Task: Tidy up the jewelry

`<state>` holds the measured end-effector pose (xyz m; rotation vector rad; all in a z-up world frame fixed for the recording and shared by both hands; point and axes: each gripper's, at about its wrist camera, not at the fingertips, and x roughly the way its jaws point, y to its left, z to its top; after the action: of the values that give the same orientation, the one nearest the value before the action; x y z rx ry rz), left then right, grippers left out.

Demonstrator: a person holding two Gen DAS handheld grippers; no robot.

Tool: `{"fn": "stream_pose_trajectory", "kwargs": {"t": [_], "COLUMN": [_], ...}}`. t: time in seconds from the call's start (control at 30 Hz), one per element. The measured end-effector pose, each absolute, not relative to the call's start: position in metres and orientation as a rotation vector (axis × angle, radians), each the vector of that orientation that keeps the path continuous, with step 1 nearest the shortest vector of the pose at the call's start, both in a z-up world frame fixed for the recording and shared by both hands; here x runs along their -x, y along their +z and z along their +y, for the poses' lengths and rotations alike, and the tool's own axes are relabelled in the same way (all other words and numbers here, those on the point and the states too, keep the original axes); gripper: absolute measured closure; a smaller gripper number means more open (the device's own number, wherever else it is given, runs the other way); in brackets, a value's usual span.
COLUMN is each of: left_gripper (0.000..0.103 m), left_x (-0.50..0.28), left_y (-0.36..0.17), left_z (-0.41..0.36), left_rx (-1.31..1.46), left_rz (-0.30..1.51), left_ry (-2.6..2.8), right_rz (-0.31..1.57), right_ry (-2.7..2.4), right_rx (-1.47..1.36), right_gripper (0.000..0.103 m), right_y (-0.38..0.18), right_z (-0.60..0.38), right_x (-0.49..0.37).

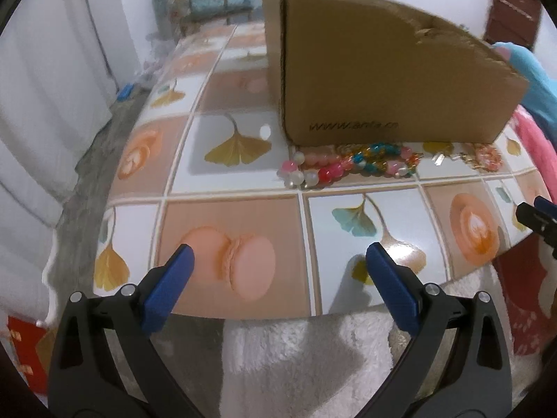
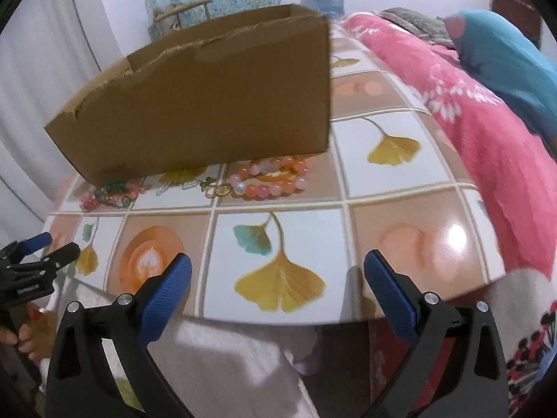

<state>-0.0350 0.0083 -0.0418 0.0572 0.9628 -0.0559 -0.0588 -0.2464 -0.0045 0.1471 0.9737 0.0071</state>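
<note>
Both your grippers, left [image 1: 278, 264] and right [image 2: 277, 271], hover at the tabletop's [image 1: 243, 181] near edge, jaws apart, empty. Beads [image 1: 348, 165] lie mid-table, touching the box's [image 1: 383, 69] front.

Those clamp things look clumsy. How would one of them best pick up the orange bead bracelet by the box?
Probably by the near arc of the orange bead bracelet, coming down from above on the open table side. It lies flat as a loop, with the cardboard box close behind, so the far arc looks crowded. The open right gripper could straddle the near strand of beads and pinch across it.
</note>
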Motion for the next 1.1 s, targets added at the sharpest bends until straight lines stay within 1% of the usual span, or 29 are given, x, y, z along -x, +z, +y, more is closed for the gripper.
{"fn": "stream_pose_trajectory", "kwargs": {"t": [0.3, 0.47, 0.5, 0.67, 0.73, 0.77, 0.8, 0.87, 0.9, 0.93, 1.0, 1.03, 1.07, 1.1], "left_gripper": [0.007, 0.008, 0.008, 0.009, 0.019, 0.022, 0.028, 0.031, 0.034, 0.037, 0.039, 0.043, 0.044, 0.048], "left_x": [0.056, 0.044, 0.039, 0.027, 0.025, 0.023, 0.02, 0.017, 0.016, 0.016, 0.016, 0.015, 0.013, 0.013], "left_y": [-0.005, 0.005, 0.004, 0.009, 0.012, 0.012, 0.013, 0.013, 0.013, 0.013, 0.013, 0.013, 0.013, 0.012], "left_z": [-0.001, -0.019, -0.022, -0.033, -0.034, -0.034, -0.034, -0.034, -0.033, -0.033, -0.032, -0.032, -0.031, -0.031], "left_rx": [-0.152, -0.265, -0.288, -0.311, -0.308, -0.307, -0.304, -0.291, -0.288, -0.29, -0.293, -0.292, -0.288, -0.284], "left_rz": [0.757, 0.649, 0.639, 0.6, 0.586, 0.587, 0.59, 0.604, 0.609, 0.609, 0.61, 0.611, 0.613, 0.616], "left_ry": [-0.153, -0.157, -0.15, -0.169, -0.174, -0.174, -0.176, -0.191, -0.2, -0.199, -0.198, -0.198, -0.197, -0.2], "right_rz": [0.912, 0.868, 0.864, 0.853, 0.84, 0.838, 0.84, 0.855, 0.86, 0.864, 0.862, 0.86, 0.861, 0.866], "right_ry": [0.113, 0.172, 0.183, 0.23, 0.251, 0.26, 0.269, 0.287, 0.293, 0.3, 0.311, 0.317, 0.324, 0.331], "right_rx": [-0.269, -0.266, -0.262, -0.265, -0.27, -0.269, -0.267, -0.277, -0.281, -0.285, -0.296, -0.304, -0.312, -0.319], "right_gripper": [0.007, 0.007, 0.009, 0.023, 0.026, 0.029, 0.031, 0.036, 0.037, 0.041, 0.045, 0.048, 0.051, 0.052], "right_y": [0.028, 0.041, 0.042, 0.043, 0.044, 0.043, 0.042, 0.039, 0.037, 0.036, 0.035, 0.035, 0.034, 0.033], "right_z": [-0.242, -0.233, -0.231, -0.223, -0.22, -0.219, -0.218, -0.218, -0.217, -0.218, -0.22, -0.221, -0.222, -0.221], "right_x": [0.058, 0.041, 0.038, 0.025, 0.02, 0.017, 0.014, 0.011, 0.01, 0.01, 0.009, 0.008, 0.007, 0.006]}}
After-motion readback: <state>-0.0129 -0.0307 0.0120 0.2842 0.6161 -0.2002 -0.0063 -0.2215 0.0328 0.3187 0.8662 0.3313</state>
